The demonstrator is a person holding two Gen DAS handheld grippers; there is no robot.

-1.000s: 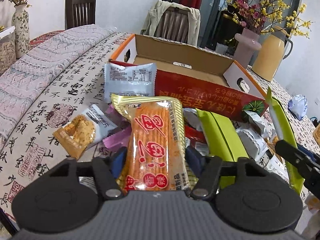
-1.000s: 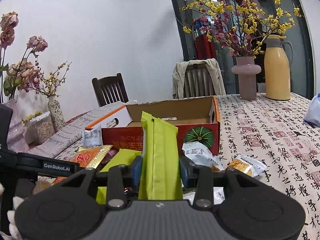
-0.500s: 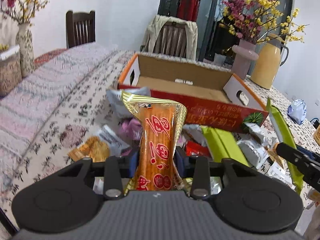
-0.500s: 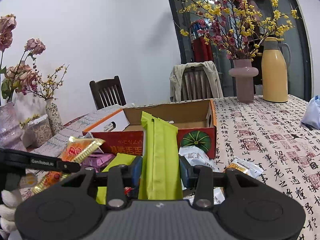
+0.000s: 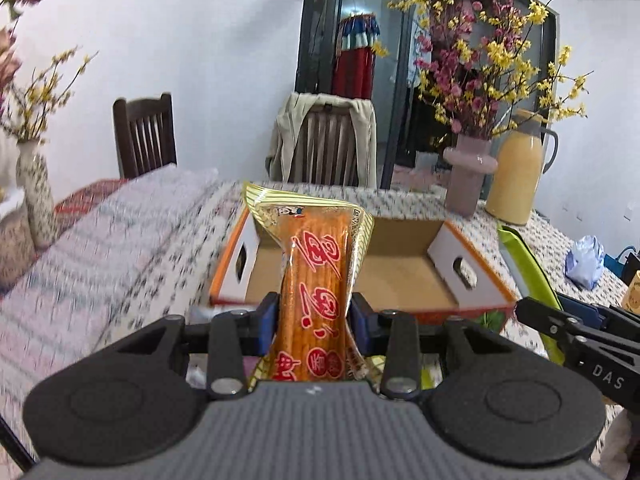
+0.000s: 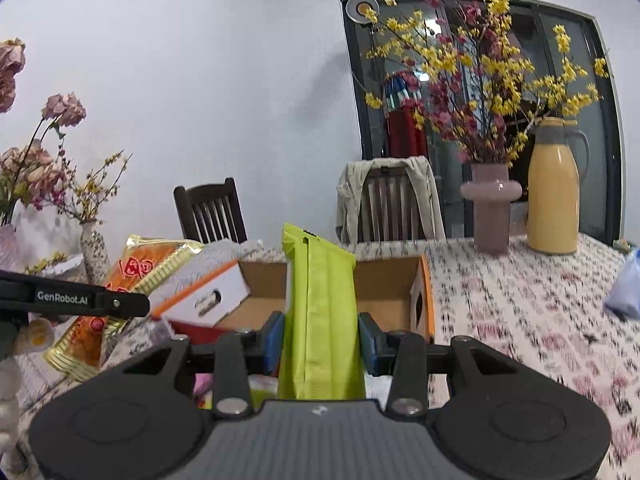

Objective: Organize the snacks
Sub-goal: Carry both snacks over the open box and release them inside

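My left gripper (image 5: 314, 318) is shut on an orange snack packet (image 5: 316, 280) with gold edges and red characters, held upright in front of the open cardboard box (image 5: 400, 276). The green snack packet (image 6: 322, 312) stands pinched in my right gripper (image 6: 322, 338), also before the cardboard box (image 6: 260, 304). In the right wrist view the orange packet (image 6: 132, 276) and the left gripper's finger show at the left. In the left wrist view the green packet (image 5: 528, 264) and the right gripper's arm appear at the right. The loose snacks below are mostly hidden.
A patterned tablecloth (image 6: 520, 308) covers the table. At its far side stand a pink vase (image 6: 491, 212) with flowering branches and a yellow jug (image 6: 554, 196). A blue-white bag (image 5: 585, 256) lies at the right. Wooden chairs (image 5: 144, 136) stand behind; another vase (image 5: 36, 196) sits left.
The left gripper closed on the orange packet and lifted it off the snack pile. Both grippers rose, so the box now sits lower and closer in both views.
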